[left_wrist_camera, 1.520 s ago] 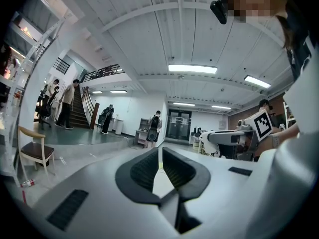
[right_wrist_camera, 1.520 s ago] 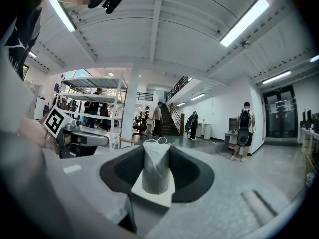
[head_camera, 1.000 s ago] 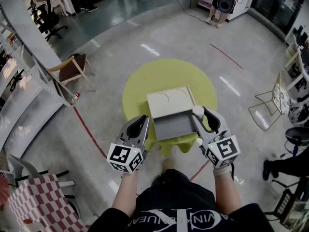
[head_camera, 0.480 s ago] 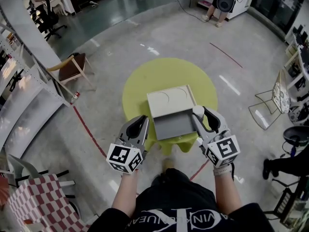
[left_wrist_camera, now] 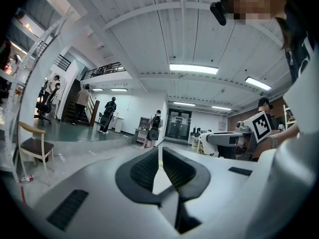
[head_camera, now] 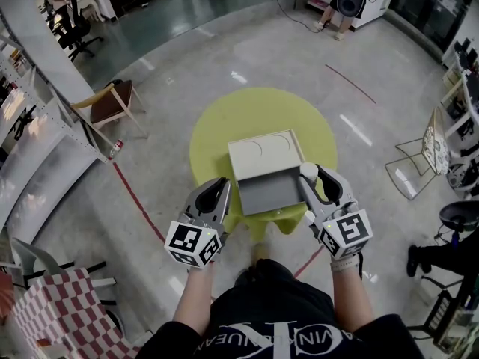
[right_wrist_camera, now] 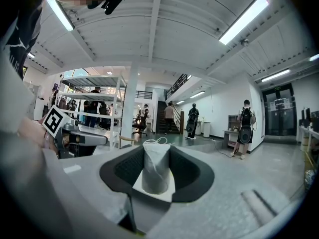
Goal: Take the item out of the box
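A white wrapped roll [right_wrist_camera: 156, 171] is clamped between the right gripper's [head_camera: 310, 176] jaws, already clear of the open box [head_camera: 266, 193] just beside them. Only setting it down seems left. The left gripper's [head_camera: 219, 188] jaws are nearly together, with nothing between them.

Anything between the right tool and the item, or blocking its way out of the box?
Nothing visible. The right tool is shut on the white wrapped cylinder, at the right edge of the open grey box; nothing lies above.

A white wrapped roll [right_wrist_camera: 156, 167] stands upright in the right gripper [right_wrist_camera: 156, 149] beside the open grey box [head_camera: 268, 191] (cream lid [head_camera: 263, 154] back)
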A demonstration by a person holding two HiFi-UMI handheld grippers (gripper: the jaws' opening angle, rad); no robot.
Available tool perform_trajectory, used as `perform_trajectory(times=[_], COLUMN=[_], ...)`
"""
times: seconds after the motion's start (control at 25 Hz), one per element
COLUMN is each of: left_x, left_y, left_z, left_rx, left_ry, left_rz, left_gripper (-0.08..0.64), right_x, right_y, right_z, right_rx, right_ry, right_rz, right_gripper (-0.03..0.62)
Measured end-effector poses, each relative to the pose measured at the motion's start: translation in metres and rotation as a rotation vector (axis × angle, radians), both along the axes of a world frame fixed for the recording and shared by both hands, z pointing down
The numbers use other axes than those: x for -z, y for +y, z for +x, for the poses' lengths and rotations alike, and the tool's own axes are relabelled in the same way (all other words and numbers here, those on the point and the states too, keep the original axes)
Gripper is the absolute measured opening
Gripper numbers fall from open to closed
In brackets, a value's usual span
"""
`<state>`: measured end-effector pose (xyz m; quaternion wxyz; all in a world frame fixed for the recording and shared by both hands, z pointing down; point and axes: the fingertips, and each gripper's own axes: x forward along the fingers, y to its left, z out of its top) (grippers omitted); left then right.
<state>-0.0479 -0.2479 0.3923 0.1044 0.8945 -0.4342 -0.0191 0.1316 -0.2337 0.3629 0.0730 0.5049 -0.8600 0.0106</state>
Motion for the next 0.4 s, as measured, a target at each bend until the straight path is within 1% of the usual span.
perform_trajectory(times=[0.4], left_x=[-0.0066], left_y=[-0.0016], left_z=[-0.0031], left_rx=[0.002], left_ry=[0.000], left_rz=[-0.010], left_gripper=[0.031], right_x=[-0.0055], right_y=[-0.0016], right_z=[-0.0022], right_rx=[-0.001], right_ry=[-0.006], right_rz=[-0.009], right_gripper=[0.160])
